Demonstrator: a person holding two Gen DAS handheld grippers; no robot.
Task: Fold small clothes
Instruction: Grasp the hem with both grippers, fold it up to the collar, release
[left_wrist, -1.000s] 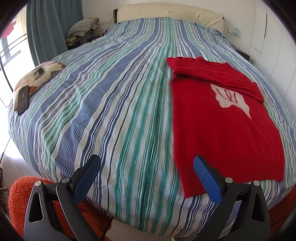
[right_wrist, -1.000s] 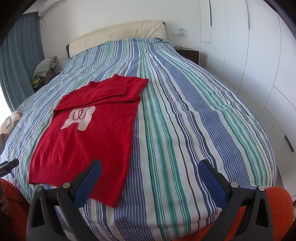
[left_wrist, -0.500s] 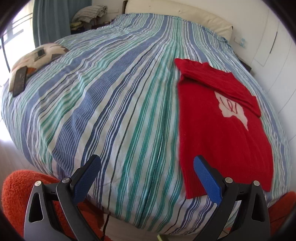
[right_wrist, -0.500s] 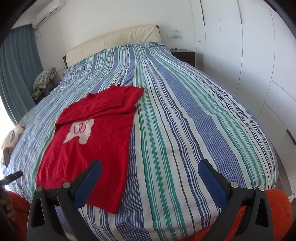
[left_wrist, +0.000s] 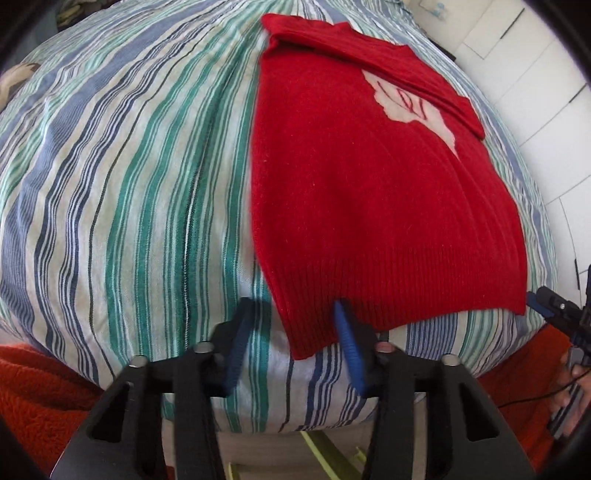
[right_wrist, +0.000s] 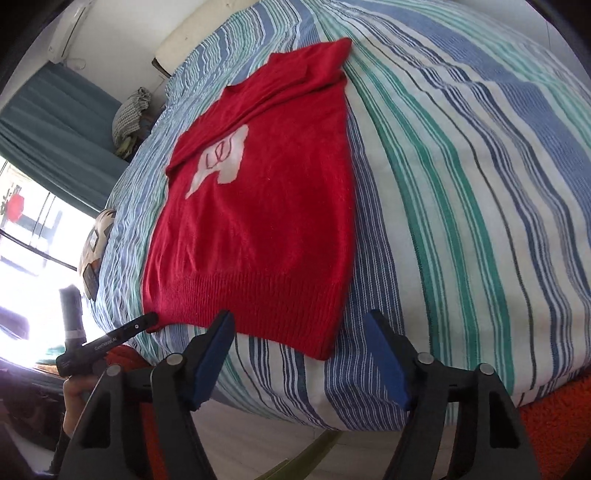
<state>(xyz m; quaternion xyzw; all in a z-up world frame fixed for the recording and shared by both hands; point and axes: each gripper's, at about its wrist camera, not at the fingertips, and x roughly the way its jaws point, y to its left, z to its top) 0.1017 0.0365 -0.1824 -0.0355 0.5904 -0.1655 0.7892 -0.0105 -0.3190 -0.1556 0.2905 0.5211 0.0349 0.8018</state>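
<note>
The red sweater (left_wrist: 369, 192) lies flat on the striped bed (left_wrist: 129, 166), long axis running away from its ribbed hem. The left claw (left_wrist: 295, 332), jaws just narrowing, straddles the hem's left corner unpinched; the right claw (right_wrist: 303, 358), half-closed and closing, brackets the right corner.

My left gripper (left_wrist: 293, 341): black angular frame, silver screw heads at pivots, ribbed blue pads (left_wrist: 347, 347) on fingers. My right gripper (right_wrist: 301, 360): same black frame, silver screws, smooth blue pads (right_wrist: 212, 363). Seen beside red sweater (right_wrist: 255, 221) hem: left gripper's black finger with small white lettering, thin black cable below.
</note>
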